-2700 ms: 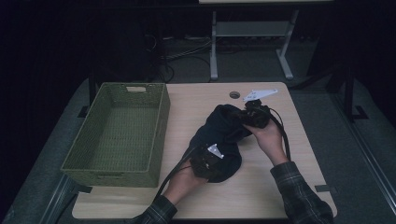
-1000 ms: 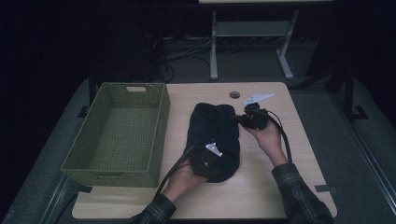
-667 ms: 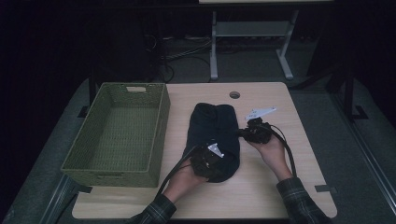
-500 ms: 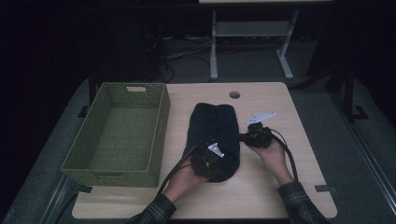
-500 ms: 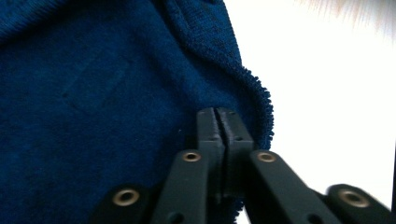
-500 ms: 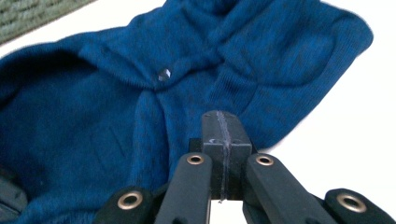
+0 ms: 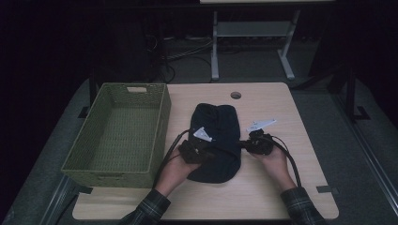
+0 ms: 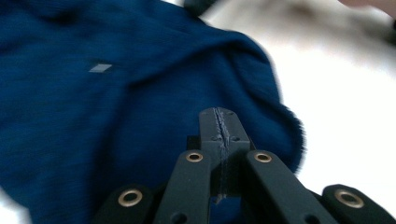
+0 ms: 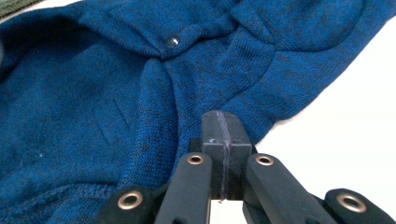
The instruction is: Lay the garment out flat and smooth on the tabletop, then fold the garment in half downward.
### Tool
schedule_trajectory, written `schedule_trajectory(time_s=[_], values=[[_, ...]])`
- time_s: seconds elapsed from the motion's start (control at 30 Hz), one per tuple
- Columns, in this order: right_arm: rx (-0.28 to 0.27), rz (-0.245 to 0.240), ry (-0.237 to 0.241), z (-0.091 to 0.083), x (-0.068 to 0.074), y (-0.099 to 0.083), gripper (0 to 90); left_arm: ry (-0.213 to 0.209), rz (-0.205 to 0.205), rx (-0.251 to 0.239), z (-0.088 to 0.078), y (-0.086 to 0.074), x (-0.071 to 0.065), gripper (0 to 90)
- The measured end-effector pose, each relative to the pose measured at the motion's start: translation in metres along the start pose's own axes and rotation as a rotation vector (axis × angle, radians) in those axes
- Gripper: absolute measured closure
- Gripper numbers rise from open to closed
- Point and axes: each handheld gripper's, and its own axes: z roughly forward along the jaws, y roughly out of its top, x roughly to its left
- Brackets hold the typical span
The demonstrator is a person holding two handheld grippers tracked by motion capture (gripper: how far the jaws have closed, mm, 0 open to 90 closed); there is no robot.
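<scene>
Folding a dark blue knitted garment (image 7: 215,140) on the light wooden table (image 7: 300,187), with an empty green woven basket (image 7: 117,131) standing just left of it. Left to right: the left gripper (image 7: 199,152) is over the garment's near left part; in the left gripper view its jaws are pressed fully together, and whether any cloth is pinched between their tips cannot be told, the knit (image 8: 116,107) lying blurred just beyond them. The right gripper (image 7: 253,145) sits at the garment's right edge, jaws likewise closed, with the fabric (image 9: 140,93) and a small snap button (image 9: 173,41) ahead of its tips and bare table to the side. To do the step well, judged from this layout: take matching hold of both sides at the same level, lift evenly, and lay the fold flat so that the bundle stays compact beside the basket.
</scene>
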Motion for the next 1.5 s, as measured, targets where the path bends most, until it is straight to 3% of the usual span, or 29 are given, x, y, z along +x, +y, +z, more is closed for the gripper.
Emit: schedule_trajectory(time_s=[0.17,0.27,0.53,0.67,0.73,1.03,1.5], values=[[0.005,-0.006,0.001,0.005,0.001,0.000,89.9,0.119,-0.075,-0.041,-0.003,0.002,0.021,90.0],[0.014,-0.007,0.003,0.007,0.000,-0.001,89.9,0.144,-0.105,-0.044,0.000,0.005,0.034,90.0],[0.031,-0.004,0.007,0.014,0.000,-0.003,89.9,0.233,-0.159,0.014,0.018,0.001,0.057,90.0],[0.033,-0.006,0.009,0.014,0.000,-0.003,89.9,0.281,-0.144,0.073,0.031,-0.002,0.060,90.0],[0.033,-0.006,0.008,0.014,0.000,-0.003,89.9,0.280,-0.144,0.097,0.035,-0.005,0.063,90.0],[0.044,-0.011,0.006,0.013,0.000,-0.004,90.0,0.266,-0.147,0.081,0.036,-0.006,0.062,90.0],[0.074,-0.006,0.000,-0.007,0.004,-0.021,90.0,0.130,-0.127,0.058,0.038,-0.010,0.046,90.0]])
